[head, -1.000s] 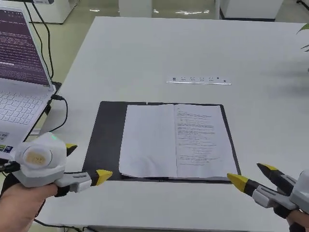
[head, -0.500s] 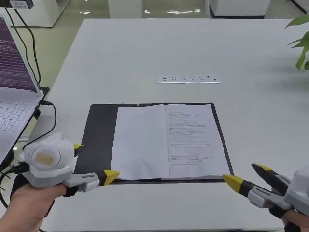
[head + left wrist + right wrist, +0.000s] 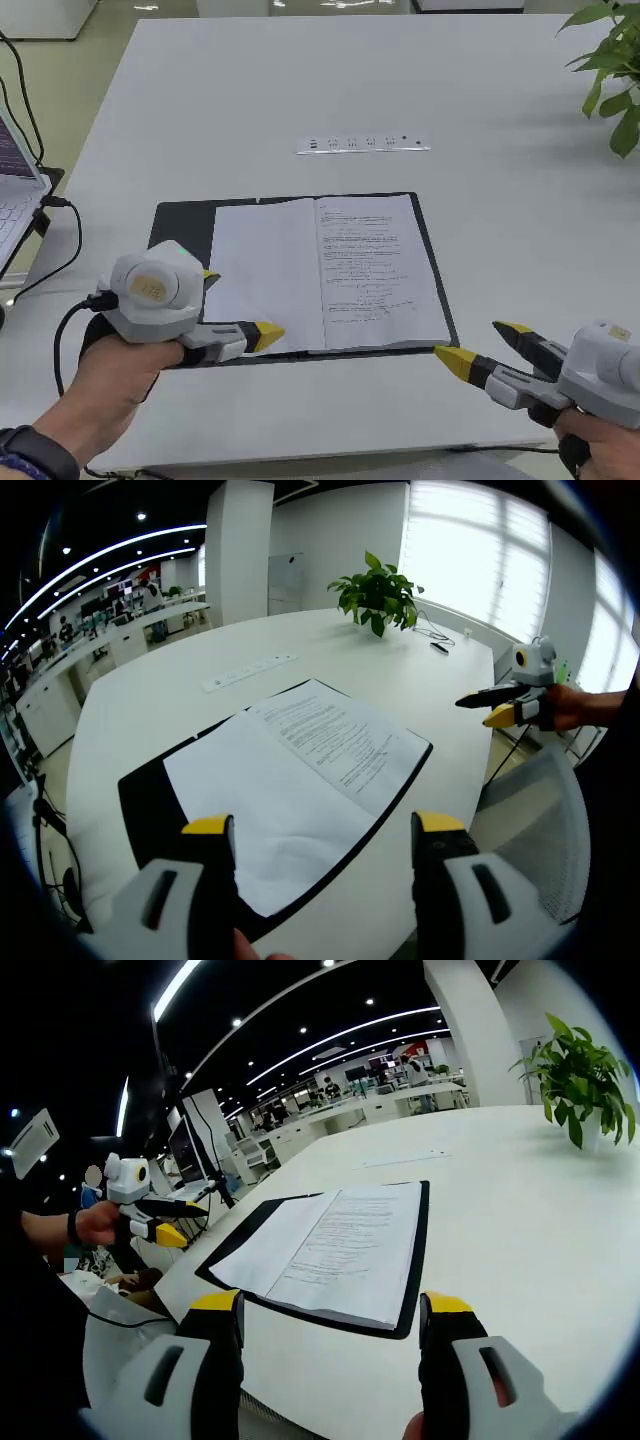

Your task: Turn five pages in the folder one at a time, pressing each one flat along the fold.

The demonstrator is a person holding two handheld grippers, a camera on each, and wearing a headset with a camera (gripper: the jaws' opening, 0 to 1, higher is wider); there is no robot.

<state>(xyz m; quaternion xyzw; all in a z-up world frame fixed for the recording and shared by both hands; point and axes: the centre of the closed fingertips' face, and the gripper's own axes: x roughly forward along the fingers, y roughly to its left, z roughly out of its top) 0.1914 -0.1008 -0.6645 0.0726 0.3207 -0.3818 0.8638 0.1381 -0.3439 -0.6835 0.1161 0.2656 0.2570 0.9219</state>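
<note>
On white table [image 3: 300,80], open folder [image 3: 182,228]

1. An open-plan office: rows of long white desks [image 3: 340,1112] run off under ceiling light strips [image 3: 340,1037]
2. A broad white table [image 3: 300,80] has a socket strip [image 3: 362,146], a laptop [image 3: 12,205] beside it and a potted plant [image 3: 612,60]
3. Tall windows [image 3: 480,550] and a white column [image 3: 238,550] close the room
</note>
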